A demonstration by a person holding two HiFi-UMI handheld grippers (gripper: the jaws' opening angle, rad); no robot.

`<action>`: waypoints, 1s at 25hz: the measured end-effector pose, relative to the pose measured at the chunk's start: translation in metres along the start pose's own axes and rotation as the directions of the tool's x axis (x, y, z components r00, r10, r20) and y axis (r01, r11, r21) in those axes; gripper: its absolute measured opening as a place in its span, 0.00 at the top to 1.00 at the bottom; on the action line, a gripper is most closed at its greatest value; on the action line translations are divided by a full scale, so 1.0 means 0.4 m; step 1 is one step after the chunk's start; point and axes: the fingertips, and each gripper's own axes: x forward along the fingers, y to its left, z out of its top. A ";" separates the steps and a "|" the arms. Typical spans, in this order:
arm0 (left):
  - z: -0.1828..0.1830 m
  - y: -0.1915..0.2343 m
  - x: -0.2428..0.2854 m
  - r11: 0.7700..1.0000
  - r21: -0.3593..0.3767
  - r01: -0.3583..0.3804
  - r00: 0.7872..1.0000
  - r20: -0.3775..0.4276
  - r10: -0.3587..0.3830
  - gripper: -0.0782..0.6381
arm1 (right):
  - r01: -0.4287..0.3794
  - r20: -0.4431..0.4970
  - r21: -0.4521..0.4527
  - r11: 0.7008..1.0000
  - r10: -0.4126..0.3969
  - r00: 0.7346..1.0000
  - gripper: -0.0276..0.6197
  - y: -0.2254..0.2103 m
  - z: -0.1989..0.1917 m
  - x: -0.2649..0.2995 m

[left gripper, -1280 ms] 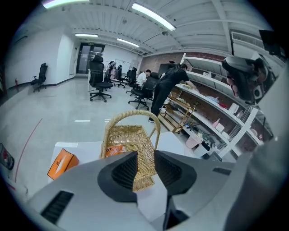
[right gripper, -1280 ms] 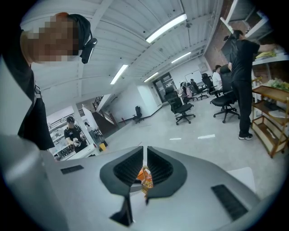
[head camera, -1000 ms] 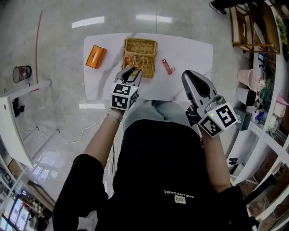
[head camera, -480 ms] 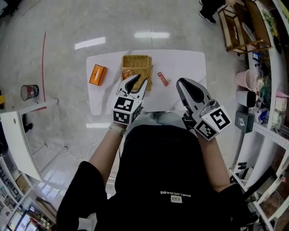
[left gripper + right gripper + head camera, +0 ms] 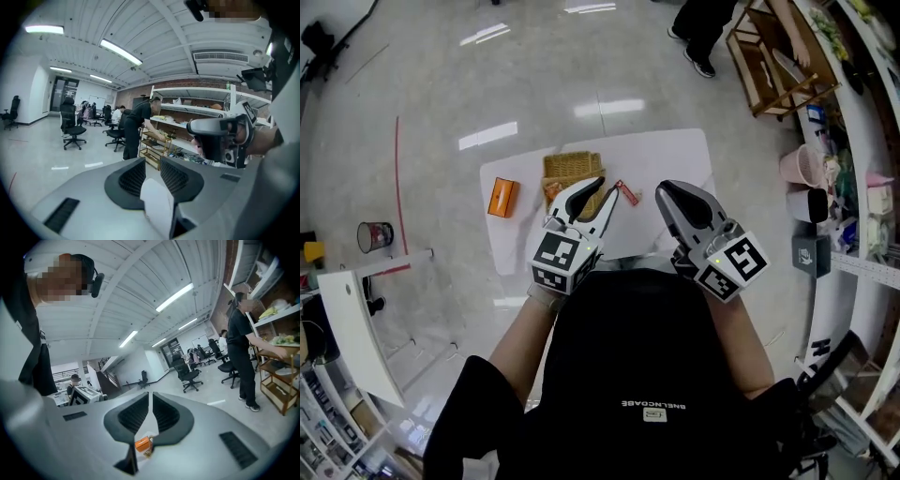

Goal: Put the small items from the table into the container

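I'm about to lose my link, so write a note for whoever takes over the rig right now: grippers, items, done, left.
Left gripper: open, empty, held above the table.
Right gripper: jaws together, empty, also raised.
Done: one small orange packet seems to lie in the wicker basket.
Left: orange box on the table left of the basket, red packet on the table right of it.

Bright, even light from ceiling strip lamps (image 5: 121, 51) fills the office, leaving white glare streaks on the glossy floor (image 5: 441, 84) beyond the white table (image 5: 675, 159). Fisheye distortion bends every edge, and dark vignettes ring both gripper views.
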 end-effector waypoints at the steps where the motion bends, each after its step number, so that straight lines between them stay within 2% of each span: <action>1: 0.022 -0.018 0.003 1.000 0.011 0.016 1.000 0.012 -0.016 0.75 | 0.002 0.008 -0.002 1.000 -0.001 1.000 0.94 -0.002 0.008 -0.009; 6: 0.114 -0.108 0.017 0.992 0.064 0.108 0.992 0.064 -0.113 0.75 | 0.027 0.049 -0.010 1.000 -0.026 0.998 0.94 -0.024 0.042 -0.051; 8: 0.147 -0.128 0.019 0.990 0.074 0.120 0.989 0.078 -0.125 0.75 | 0.031 0.061 -0.014 0.999 -0.030 0.998 0.94 -0.027 0.056 -0.062; 12: 0.191 -0.146 0.036 0.988 0.041 0.146 0.982 0.113 -0.150 0.76 | 0.061 0.092 -0.019 0.998 -0.059 0.994 0.94 -0.044 0.080 -0.091; 18: 0.223 -0.210 0.068 0.975 0.079 0.206 0.967 0.134 -0.215 0.78 | 0.109 0.126 -0.005 0.994 -0.108 0.986 0.94 -0.094 0.099 -0.158; 25: 0.230 -0.247 0.111 0.971 0.094 0.218 0.966 0.119 -0.229 0.80 | 0.137 0.146 -0.006 0.991 -0.135 0.980 0.94 -0.130 0.119 -0.201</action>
